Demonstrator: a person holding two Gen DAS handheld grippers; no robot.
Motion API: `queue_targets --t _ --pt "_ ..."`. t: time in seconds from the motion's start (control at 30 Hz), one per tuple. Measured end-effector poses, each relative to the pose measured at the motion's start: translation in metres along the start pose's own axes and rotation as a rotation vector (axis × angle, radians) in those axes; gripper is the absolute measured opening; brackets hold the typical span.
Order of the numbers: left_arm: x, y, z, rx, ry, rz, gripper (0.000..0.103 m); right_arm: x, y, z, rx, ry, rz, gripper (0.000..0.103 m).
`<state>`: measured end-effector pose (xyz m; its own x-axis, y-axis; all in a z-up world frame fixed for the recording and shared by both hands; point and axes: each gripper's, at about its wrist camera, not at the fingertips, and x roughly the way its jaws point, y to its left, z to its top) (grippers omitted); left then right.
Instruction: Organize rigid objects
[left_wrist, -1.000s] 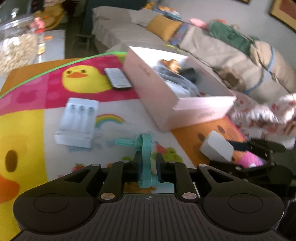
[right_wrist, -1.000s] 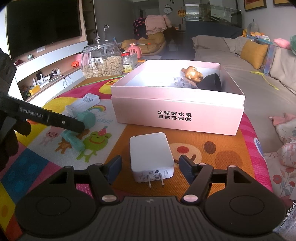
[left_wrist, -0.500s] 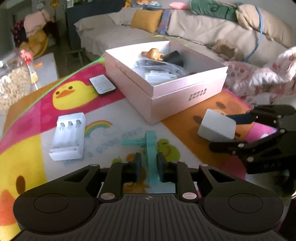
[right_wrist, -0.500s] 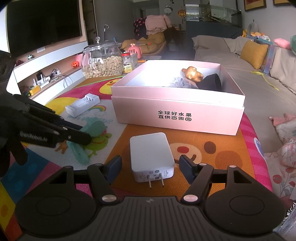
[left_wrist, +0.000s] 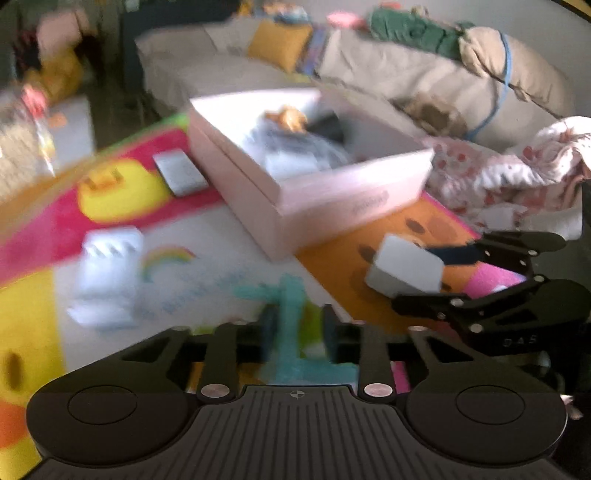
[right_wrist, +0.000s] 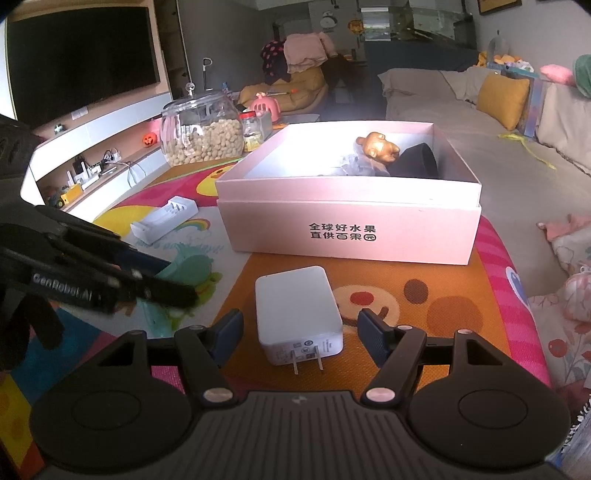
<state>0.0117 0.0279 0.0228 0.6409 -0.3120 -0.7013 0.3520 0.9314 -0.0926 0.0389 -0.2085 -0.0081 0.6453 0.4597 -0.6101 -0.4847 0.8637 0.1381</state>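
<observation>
On the bright play mat, two grippers are set over separate objects.

The left gripper (left_wrist: 297, 325) has just been opening; a slight gap is seen at its right finger, with the teal plastic toy (left_wrist: 291, 314) between the jaws. The right gripper (right_wrist: 301, 334) is held half open, its pads apart from the white charger (right_wrist: 297, 308) lying between them, near the pink box (right_wrist: 347, 236).

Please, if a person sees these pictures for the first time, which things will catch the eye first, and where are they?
First, the big pink box in the middle of the colourful play mat, with a golden figurine inside. Next, the white charger lying between the open right tongs. At the left, the left tongs straddle a teal toy.
</observation>
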Motion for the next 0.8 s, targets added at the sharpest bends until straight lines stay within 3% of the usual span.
queue_targets --t 0.13,0.37,0.53,0.7,0.8 --pt "-0.01 0.001 0.006 0.052 -0.036 0.055 0.027 -0.001 0.0 0.0 0.001 0.0 0.001 0.069" --pt "0.005 0.015 0.013 -0.02 0.0 -0.032 0.029 -0.001 0.0 0.0 0.0 0.001 0.001 0.069" --pt "0.0 0.002 0.005 0.012 0.01 -0.035 0.029 -0.001 0.0 0.0 0.004 0.0 0.003 0.069" --pt "-0.003 -0.014 -0.006 0.059 0.004 0.052 0.03 0.0 -0.001 0.0 0.008 -0.001 0.006 0.069" --pt "0.007 -0.013 -0.007 0.039 0.004 0.069 0.028 0.0 -0.001 0.0 0.008 -0.001 0.006 0.069"
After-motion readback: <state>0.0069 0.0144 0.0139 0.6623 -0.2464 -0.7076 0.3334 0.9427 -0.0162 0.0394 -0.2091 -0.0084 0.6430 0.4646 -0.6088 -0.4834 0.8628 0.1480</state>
